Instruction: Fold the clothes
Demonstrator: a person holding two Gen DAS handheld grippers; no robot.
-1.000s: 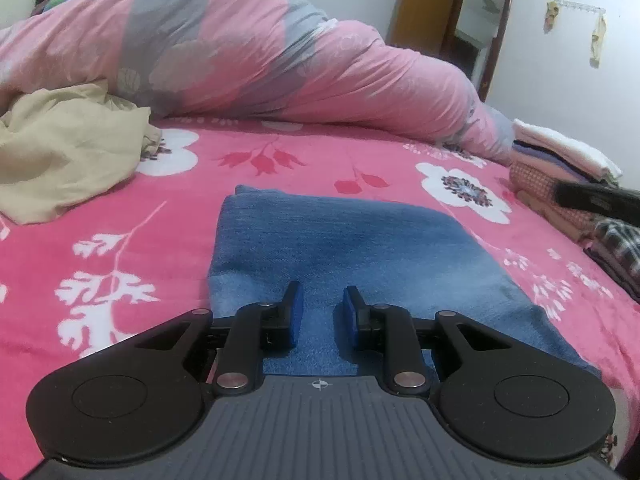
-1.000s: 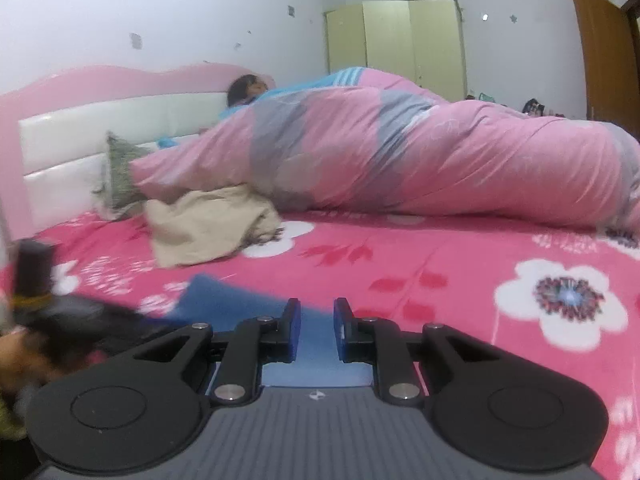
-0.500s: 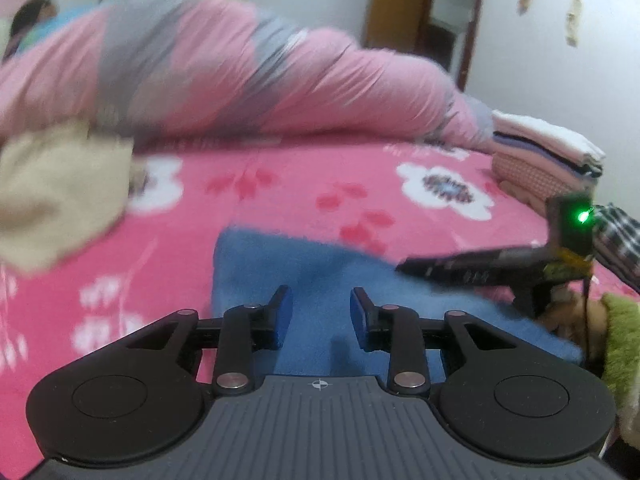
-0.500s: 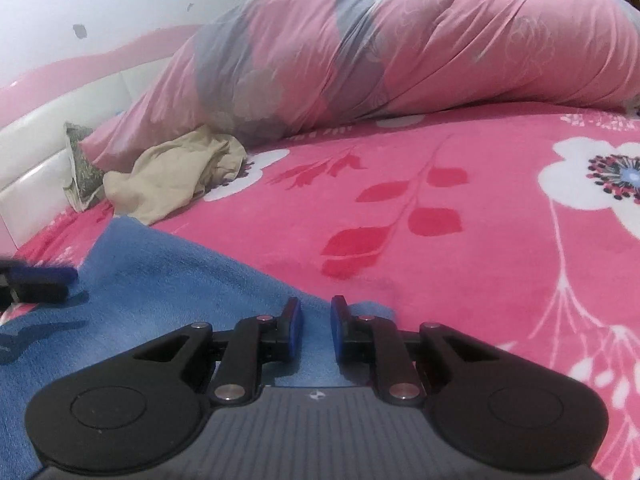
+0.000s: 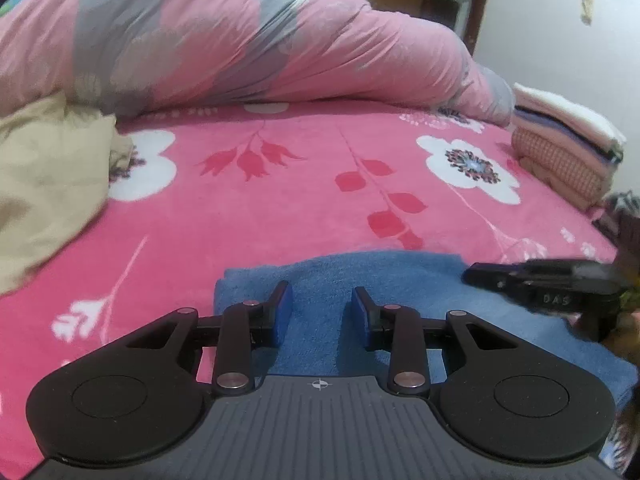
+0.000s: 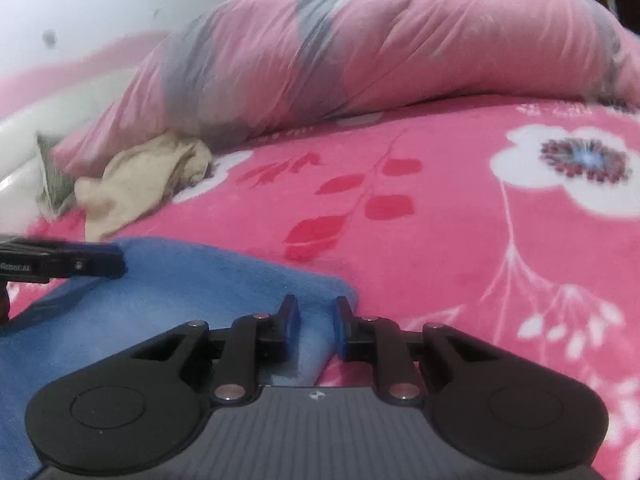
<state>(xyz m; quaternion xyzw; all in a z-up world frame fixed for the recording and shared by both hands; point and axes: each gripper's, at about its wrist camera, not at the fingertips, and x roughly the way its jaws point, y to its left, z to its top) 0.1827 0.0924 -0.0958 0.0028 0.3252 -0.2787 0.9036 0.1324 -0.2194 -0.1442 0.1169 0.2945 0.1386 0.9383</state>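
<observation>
- The blue cloth point(image 5: 404, 280) lies flat on the pink flowered blanket point(image 5: 280, 200), at its near edge, close under both cameras; in the right wrist view it spreads from the lower left to a rounded corner point(image 6: 224, 280) just ahead of the fingers.
- The left gripper point(image 5: 321, 306) hangs over the cloth near its far left corner. Its jaws stand moderately apart, having just been opening; only cloth surface shows in the gap, and the blue pads point(image 5: 283, 312) press on nothing.
- The right gripper point(image 6: 316, 322) sits at the cloth's right corner, jaws narrow with a slim gap. Cloth shows between and below the pads point(image 6: 341, 330); whether they pinch its edge I cannot tell.
- Each gripper shows in the other's view: the right one as a black bar point(image 5: 536, 280) over the cloth's right side, blurred, and the left one as a black bar point(image 6: 64, 262) at the cloth's far left.
- A crumpled beige garment point(image 5: 44, 176) lies on the blanket, well apart to the left.
- A pink and grey quilt point(image 5: 224, 40) is heaped along the far side of the bed.
- A stack of folded clothes point(image 5: 564, 148) sits at the far right edge of the bed.
- A brown door frame point(image 5: 476, 4) stands behind it.
</observation>
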